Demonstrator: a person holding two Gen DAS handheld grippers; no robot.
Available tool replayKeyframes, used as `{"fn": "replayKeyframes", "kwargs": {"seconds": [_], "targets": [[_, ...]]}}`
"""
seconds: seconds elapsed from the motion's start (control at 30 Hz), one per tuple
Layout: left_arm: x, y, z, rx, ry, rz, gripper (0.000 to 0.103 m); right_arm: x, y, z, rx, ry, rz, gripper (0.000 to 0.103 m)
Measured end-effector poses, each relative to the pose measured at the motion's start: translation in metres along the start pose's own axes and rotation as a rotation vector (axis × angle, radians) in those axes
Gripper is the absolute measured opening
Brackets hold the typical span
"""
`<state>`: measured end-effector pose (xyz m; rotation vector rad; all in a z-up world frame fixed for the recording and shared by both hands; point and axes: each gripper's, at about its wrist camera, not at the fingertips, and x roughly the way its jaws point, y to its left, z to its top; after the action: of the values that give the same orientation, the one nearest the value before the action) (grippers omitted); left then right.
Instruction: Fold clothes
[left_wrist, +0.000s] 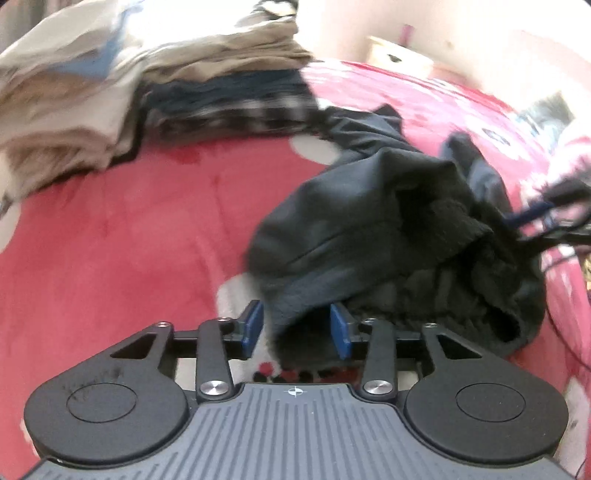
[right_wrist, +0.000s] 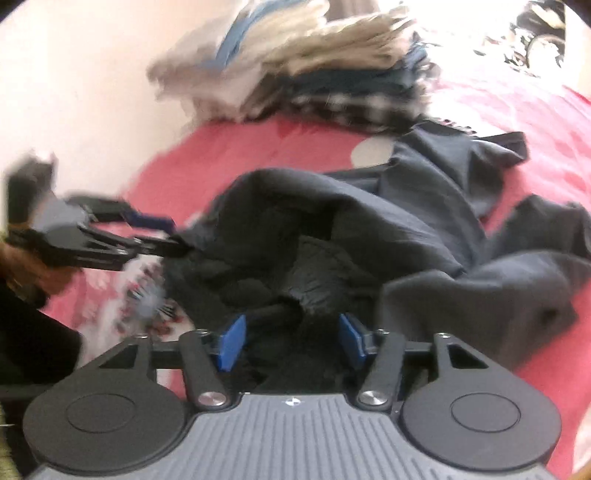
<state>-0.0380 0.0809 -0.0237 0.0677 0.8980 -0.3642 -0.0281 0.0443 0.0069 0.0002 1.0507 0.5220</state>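
Observation:
A crumpled black fleece-lined garment (left_wrist: 388, 229) lies on the red bedspread (left_wrist: 122, 236). My left gripper (left_wrist: 297, 328) is open, its blue pads on either side of the garment's near edge; the cloth sits between the jaws. In the right wrist view the same garment (right_wrist: 369, 236) spreads across the middle, and the left gripper (right_wrist: 162, 236) touches its left edge. My right gripper (right_wrist: 291, 341) is open, with the garment's dark lining between its pads. Both views are motion-blurred.
A stack of folded beige, navy and checked clothes (left_wrist: 155, 85) sits at the back of the bed, also in the right wrist view (right_wrist: 314, 66). A pale wall (right_wrist: 74, 92) is at the left. White patterned patches dot the bedspread (right_wrist: 236, 155).

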Motion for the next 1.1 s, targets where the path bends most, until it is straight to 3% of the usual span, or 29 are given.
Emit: {"fn": "replayKeyframes", "kwargs": {"seconds": [0.07, 0.13, 0.23, 0.27, 0.4, 0.53, 0.67, 0.73, 0.77, 0.8, 0.87, 0.9, 0.97, 1.03, 1.07, 1.1], "targets": [[0.004, -0.006, -0.002, 0.037, 0.001, 0.01, 0.047, 0.022, 0.004, -0.003, -0.022, 0.046, -0.042, 0.058], [0.01, -0.007, -0.006, 0.045, -0.001, 0.024, 0.047, 0.036, 0.006, -0.009, -0.036, 0.075, -0.099, 0.045], [0.022, -0.008, -0.009, 0.062, -0.001, 0.047, 0.042, 0.029, 0.006, -0.011, -0.001, 0.047, -0.122, 0.022], [0.025, -0.009, -0.01, 0.074, -0.002, 0.059, 0.039, 0.023, 0.006, -0.012, 0.019, 0.035, -0.11, 0.001], [0.024, -0.004, -0.01, 0.058, -0.022, 0.078, 0.008, -0.014, 0.008, -0.022, 0.041, -0.018, -0.014, 0.0], [0.014, 0.01, -0.008, -0.001, -0.039, 0.099, 0.004, -0.026, 0.02, -0.035, 0.021, -0.001, 0.08, 0.0], [0.009, 0.013, -0.009, -0.008, -0.022, 0.1, 0.005, -0.017, 0.024, -0.04, 0.029, 0.027, 0.056, 0.006], [0.008, 0.012, -0.009, 0.002, -0.012, 0.091, 0.006, -0.01, 0.023, -0.037, 0.04, 0.025, 0.01, 0.017], [0.009, 0.009, -0.009, 0.011, -0.008, 0.094, 0.006, -0.007, 0.022, -0.035, 0.045, 0.017, -0.006, 0.035], [0.01, 0.007, -0.01, 0.017, -0.005, 0.1, 0.007, -0.004, 0.022, -0.033, 0.049, 0.005, -0.019, 0.044], [0.015, 0.003, -0.01, 0.028, 0.009, 0.105, 0.013, 0.004, 0.022, -0.029, 0.055, -0.008, -0.042, 0.051], [0.018, 0.002, -0.011, 0.036, 0.015, 0.112, 0.022, 0.01, 0.022, -0.028, 0.054, -0.004, -0.051, 0.054], [0.023, -0.001, -0.012, 0.052, 0.015, 0.129, 0.026, 0.023, 0.021, -0.029, 0.058, 0.031, -0.077, 0.053], [0.027, -0.003, -0.013, 0.07, 0.005, 0.14, 0.026, 0.032, 0.022, -0.036, 0.05, 0.039, -0.121, 0.042], [0.027, -0.004, -0.013, 0.077, -0.002, 0.144, 0.026, 0.032, 0.024, -0.039, 0.044, 0.03, -0.146, 0.031], [0.028, -0.005, -0.013, 0.082, -0.011, 0.146, 0.026, 0.028, 0.024, -0.041, 0.054, 0.018, -0.15, 0.013]]}}
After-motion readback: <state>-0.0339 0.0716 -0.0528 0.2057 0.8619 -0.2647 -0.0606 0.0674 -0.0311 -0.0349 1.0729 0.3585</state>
